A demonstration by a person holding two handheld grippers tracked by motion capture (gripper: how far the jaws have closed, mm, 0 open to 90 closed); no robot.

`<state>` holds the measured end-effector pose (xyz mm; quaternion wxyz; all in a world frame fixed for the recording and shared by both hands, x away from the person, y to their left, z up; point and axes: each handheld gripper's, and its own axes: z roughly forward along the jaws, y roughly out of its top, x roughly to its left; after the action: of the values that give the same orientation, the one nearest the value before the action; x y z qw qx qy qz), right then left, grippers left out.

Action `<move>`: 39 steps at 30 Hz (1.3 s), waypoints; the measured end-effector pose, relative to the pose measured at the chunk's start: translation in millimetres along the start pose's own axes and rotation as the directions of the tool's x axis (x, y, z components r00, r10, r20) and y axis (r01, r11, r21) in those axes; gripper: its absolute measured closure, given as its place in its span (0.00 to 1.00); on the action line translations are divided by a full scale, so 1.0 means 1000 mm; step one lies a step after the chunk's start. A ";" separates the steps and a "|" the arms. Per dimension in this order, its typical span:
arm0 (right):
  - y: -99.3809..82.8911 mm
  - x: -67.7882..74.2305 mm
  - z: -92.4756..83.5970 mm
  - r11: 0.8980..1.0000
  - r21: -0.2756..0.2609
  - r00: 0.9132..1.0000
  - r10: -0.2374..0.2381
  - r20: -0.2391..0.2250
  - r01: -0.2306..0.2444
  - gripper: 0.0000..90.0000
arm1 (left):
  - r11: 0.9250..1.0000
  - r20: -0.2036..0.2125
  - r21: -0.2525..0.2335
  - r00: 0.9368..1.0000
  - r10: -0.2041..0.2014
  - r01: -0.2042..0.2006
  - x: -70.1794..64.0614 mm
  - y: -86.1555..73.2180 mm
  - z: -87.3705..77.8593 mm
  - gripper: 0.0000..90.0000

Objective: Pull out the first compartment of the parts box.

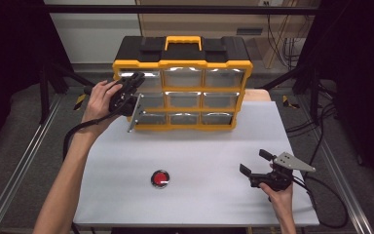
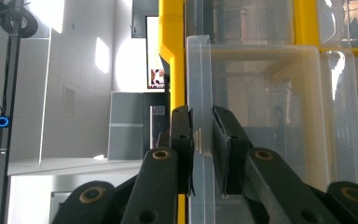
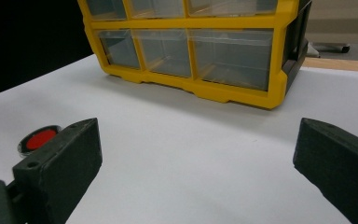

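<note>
Left tool: clenched on the thin clear pull lip of a drawer in the left column of the yellow-and-black drawer organizer, pads flat against both faces of the lip. Which row, top or middle, hard to tell from the high view. Organizer at the far edge of the surface, a little left of centre, all nine clear drawers facing the near edge.

Right tool: released, jaws wide with nothing between them, low near the near right corner of the surface, aimed toward the organizer. Small round red-topped object near the near edge, about mid-width, well apart from both tools.

Handling, as a judgement: drawer probably light, stiff, brittle clear plastic, smooth and likely slippery under the pads. Lip narrow, so best gripped deep and square, near its middle rather than a corner, to avoid twisting or cracking it. Straight pull along the drawer's slide advisable; any sideways load likely to jam it in the frame. Organizer itself possibly light enough to slide toward the near edge under a hard tug.
</note>
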<state>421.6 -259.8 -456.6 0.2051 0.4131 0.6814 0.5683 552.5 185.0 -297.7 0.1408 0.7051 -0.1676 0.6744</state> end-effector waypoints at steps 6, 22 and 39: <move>0.000 0.000 0.000 1.000 -0.004 1.000 -0.003 -0.002 0.003 0.02 | 1.000 0.003 0.001 1.000 0.007 -0.007 0.000 0.001 -0.003 0.87; 0.000 0.000 0.001 1.000 0.003 1.000 -0.001 -0.002 0.001 0.02 | 1.000 -0.010 -0.011 1.000 0.017 -0.017 -0.002 0.005 -0.020 0.87; 0.000 0.000 0.000 1.000 0.003 1.000 -0.003 0.002 0.003 0.02 | 1.000 -0.014 -0.009 1.000 0.015 -0.015 -0.003 0.010 -0.029 0.87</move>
<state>421.8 -259.8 -456.9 0.2058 0.4131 0.6826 0.5666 522.0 188.4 -299.5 0.1403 0.6985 -0.1749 0.6796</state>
